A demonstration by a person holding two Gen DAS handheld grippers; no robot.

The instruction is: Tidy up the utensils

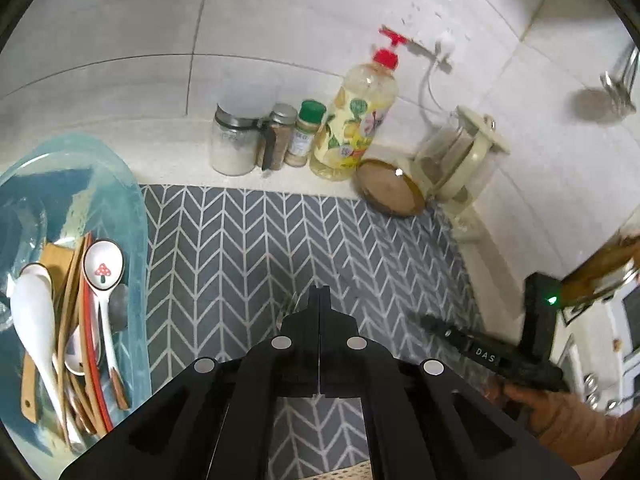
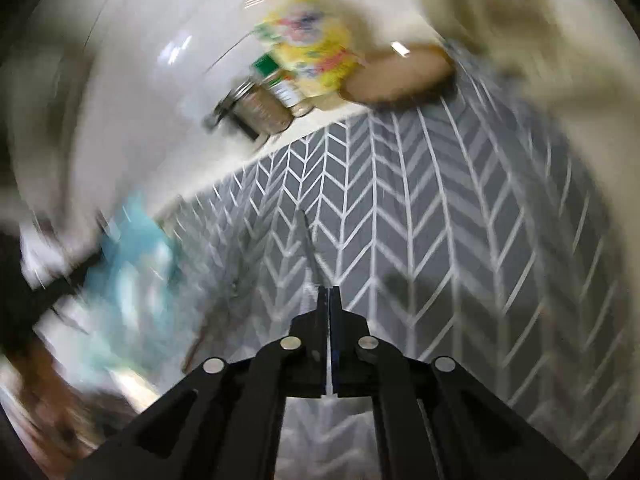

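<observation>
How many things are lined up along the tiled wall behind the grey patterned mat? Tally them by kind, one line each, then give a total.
Large glass jar: 1
Small spice jars: 2 (grey lid, green lid)
Pump bottle with red top: 1
Round wooden disc: 1
Glass pitcher with cream handle: 1
Total: 6

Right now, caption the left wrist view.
Shut left gripper over chevron mat; utensils in blue tray beside it.
</observation>
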